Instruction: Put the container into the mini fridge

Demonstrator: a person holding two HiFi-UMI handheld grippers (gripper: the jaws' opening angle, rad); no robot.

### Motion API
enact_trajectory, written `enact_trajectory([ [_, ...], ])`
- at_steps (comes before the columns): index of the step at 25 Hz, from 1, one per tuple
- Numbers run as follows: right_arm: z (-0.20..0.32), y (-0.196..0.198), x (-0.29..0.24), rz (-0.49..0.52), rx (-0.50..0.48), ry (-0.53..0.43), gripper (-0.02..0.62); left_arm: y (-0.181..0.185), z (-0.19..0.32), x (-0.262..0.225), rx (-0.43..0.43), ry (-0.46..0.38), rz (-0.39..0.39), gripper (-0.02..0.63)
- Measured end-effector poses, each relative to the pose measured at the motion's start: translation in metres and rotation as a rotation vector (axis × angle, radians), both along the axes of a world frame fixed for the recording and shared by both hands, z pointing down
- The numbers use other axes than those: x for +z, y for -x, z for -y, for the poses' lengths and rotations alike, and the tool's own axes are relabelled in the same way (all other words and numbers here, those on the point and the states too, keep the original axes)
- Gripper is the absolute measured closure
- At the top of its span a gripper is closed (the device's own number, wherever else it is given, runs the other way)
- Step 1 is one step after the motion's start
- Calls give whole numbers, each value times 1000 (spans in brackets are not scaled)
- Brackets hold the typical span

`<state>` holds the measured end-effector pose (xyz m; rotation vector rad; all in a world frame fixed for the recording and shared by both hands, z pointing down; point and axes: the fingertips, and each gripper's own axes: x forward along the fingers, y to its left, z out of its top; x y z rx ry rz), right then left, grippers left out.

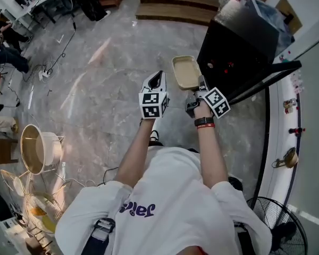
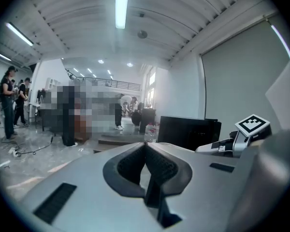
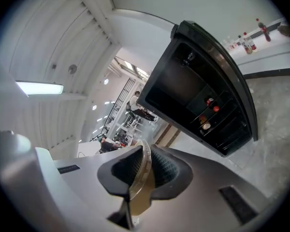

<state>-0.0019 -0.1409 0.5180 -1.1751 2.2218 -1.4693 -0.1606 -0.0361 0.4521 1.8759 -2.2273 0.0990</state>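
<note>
1. At twelve o'clock before the person, pinching the rim of the container [image 1: 185,71] with the right gripper [image 1: 199,84], likely for carrying it level.
2. Facing the open mini fridge [image 1: 239,41] at one o'clock; not yet inside.
3. Holding the left gripper [image 1: 156,81] closed, empty, spare.

Bright ceiling tube light [image 2: 122,4], fisheye-warped, dark-vignetted edges.
</note>
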Motion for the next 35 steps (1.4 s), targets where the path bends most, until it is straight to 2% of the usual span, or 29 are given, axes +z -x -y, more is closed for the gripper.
enact_trajectory([
  [6, 22, -4, -9, 10, 148, 5, 529, 7, 45, -5, 158, 4, -17, 584],
  [9, 23, -8, -18, 16, 221, 3, 529, -1, 58, -19, 280, -18, -53, 586],
  [15, 6, -9, -25, 7, 360, -14, 529, -7, 61, -22, 471, -26, -16, 586],
  [20, 0, -20, -25, -18, 465, -25, 529, -9, 67, -22, 543, -30, -13, 586],
  [26, -13, -49, -36, -64, 580, -44, 529, -27, 74, -21, 618, -29, -59, 586],
  [35, 27, -106, -15, -38, 632, -35, 529, -82, 127, 0, 670, -37, -89, 586],
])
